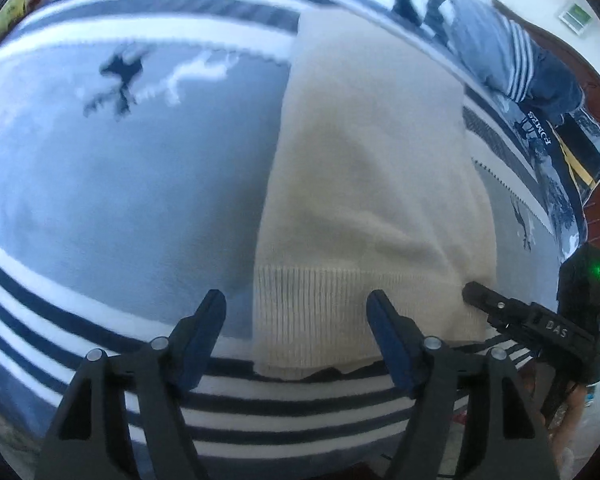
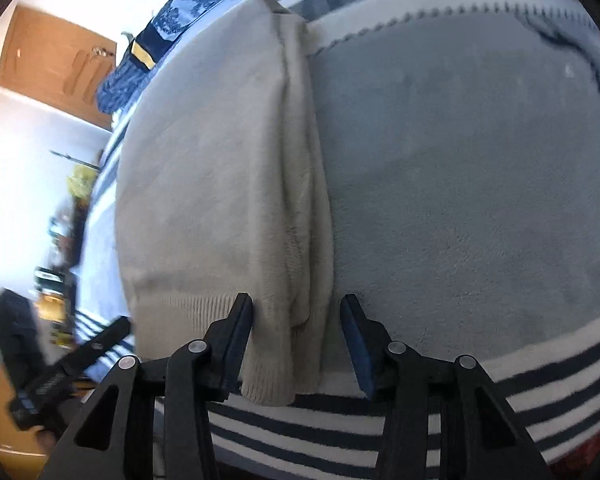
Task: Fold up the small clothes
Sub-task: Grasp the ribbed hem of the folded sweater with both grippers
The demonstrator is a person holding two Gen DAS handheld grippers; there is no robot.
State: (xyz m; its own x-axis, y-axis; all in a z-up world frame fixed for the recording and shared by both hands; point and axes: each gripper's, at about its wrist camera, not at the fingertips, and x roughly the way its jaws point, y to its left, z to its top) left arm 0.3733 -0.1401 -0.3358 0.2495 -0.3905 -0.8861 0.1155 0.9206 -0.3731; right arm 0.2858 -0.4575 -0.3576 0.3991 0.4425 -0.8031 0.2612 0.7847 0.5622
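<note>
Cream knit sweater (image 1: 364,184), folded into a long strip, lies flat on the blue-grey fleece blanket (image 1: 120,184), ribbed hem (image 1: 320,312) nearest both tools. Left gripper (image 1: 296,320): jaws released, straddling the hem's left corner, nothing pinched. Right gripper (image 2: 296,320): jaws apart, the strip's folded right edge between them, pads not visibly pressing. Judged soft, light, limp and non-slip; best pinched at the firmer hem corners. Right view alone shows the stacked fold layers; left view alone shows the other folded garments (image 1: 512,60) beyond.
</note>
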